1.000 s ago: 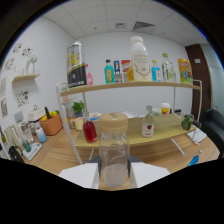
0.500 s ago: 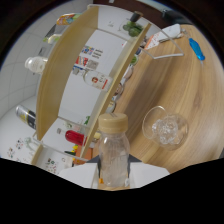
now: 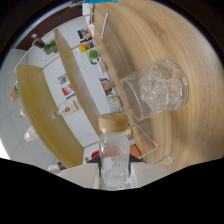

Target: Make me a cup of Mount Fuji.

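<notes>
The tongs (image 3: 116, 172) grip a clear bottle (image 3: 114, 157) with a tan cap, its long axis pointing ahead toward the ice-filled glass (image 3: 155, 95) on the bare wooden worktop (image 3: 200, 55)

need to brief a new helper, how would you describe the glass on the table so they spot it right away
Start from the pale wooden tabletop beyond the gripper, which holds a clear bottle with a tan cap. The glass stands on that wood just ahead of the bottle. It is a short clear tumbler packed with ice, the only such vessel there.
</notes>
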Demonstrator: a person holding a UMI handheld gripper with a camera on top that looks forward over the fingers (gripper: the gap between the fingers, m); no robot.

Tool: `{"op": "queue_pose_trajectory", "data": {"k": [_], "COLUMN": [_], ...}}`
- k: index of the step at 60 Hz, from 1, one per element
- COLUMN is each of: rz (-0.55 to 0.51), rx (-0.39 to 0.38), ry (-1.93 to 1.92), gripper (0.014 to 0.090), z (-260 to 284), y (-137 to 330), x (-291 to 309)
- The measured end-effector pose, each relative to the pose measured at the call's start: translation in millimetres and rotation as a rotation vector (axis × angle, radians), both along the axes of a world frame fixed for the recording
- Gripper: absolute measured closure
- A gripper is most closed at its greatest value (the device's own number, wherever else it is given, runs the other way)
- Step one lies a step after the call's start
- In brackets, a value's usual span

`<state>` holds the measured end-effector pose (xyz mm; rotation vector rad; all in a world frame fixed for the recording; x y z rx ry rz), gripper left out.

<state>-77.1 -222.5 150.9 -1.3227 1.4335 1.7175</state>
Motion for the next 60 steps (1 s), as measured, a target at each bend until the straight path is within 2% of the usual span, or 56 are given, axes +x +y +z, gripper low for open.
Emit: {"op": "queue_pose_trajectory", "data": {"k": [9, 15, 21, 28, 33, 38, 43, 60], "rz": [0.011, 0.018, 0.015, -0.014, -0.027, -0.005, 0.051, 0.23], "rx": [0.01, 0.033, 0.107, 0.231, 0.279, 0.279, 0.245, 0.121], "ry": [-0.059, -0.259, -0.627, -1.067, -1.308, -1.519, -1.674, -1.835], "gripper": [0.0635, 0.0636, 0.0633, 0.0633, 0.0634, 0.0635, 0.0636, 0.0635], "z": [5, 10, 30, 67, 76, 57, 23, -74], "y": [-3, -4, -4, 3, 11, 18, 25, 32], "x": [1, 4, 9, 13, 10, 5, -1, -13]}}
